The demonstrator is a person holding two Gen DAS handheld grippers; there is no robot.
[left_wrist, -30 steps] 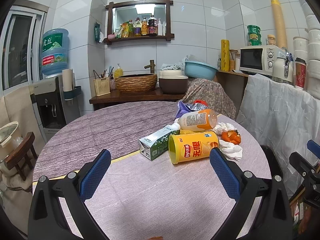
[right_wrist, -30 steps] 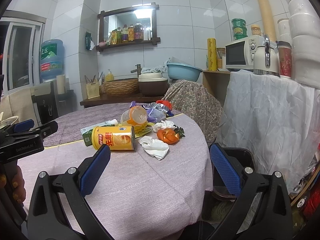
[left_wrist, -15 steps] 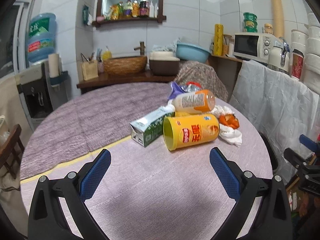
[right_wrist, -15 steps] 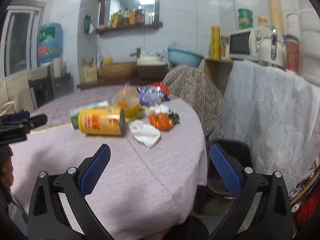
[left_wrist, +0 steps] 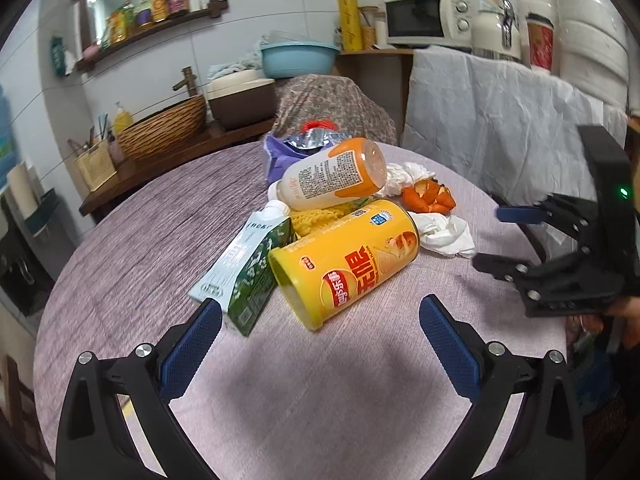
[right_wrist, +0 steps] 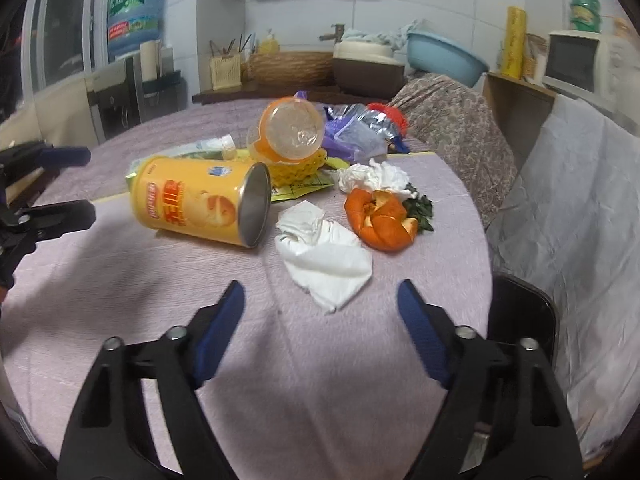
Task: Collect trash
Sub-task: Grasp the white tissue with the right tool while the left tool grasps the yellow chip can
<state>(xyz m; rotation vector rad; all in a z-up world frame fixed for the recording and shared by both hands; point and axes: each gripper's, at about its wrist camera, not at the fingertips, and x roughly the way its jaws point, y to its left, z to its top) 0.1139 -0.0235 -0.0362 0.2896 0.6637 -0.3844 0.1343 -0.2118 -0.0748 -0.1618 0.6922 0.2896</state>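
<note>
A heap of trash lies on the round table (left_wrist: 160, 216): a yellow chip can (left_wrist: 348, 260) (right_wrist: 200, 202) on its side, a green milk carton (left_wrist: 248, 268), an orange-capped bottle (left_wrist: 336, 176) (right_wrist: 288, 132), a crumpled white napkin (right_wrist: 324, 256) (left_wrist: 444, 232), orange peel (right_wrist: 380, 216) (left_wrist: 428, 198) and purple foil wrappers (right_wrist: 352, 128). My left gripper (left_wrist: 320, 320) is open just short of the can's open end. My right gripper (right_wrist: 320, 300) has its jaws closing, nothing pressed between them, with the napkin just ahead of its tips. Each gripper also shows in the other's view.
A dark bin (right_wrist: 520, 312) stands beside the table at the right. A cloth-covered chair (right_wrist: 452, 128) is behind the heap. A white-draped counter (left_wrist: 500, 112) carries a microwave (left_wrist: 428, 20). Basket (left_wrist: 164, 132), bowls and a water dispenser (right_wrist: 132, 16) line the back wall.
Both grippers have come closer to the trash heap and tilted down. The right gripper's jaws have narrowed. The right gripper now shows larger in the left wrist view.
</note>
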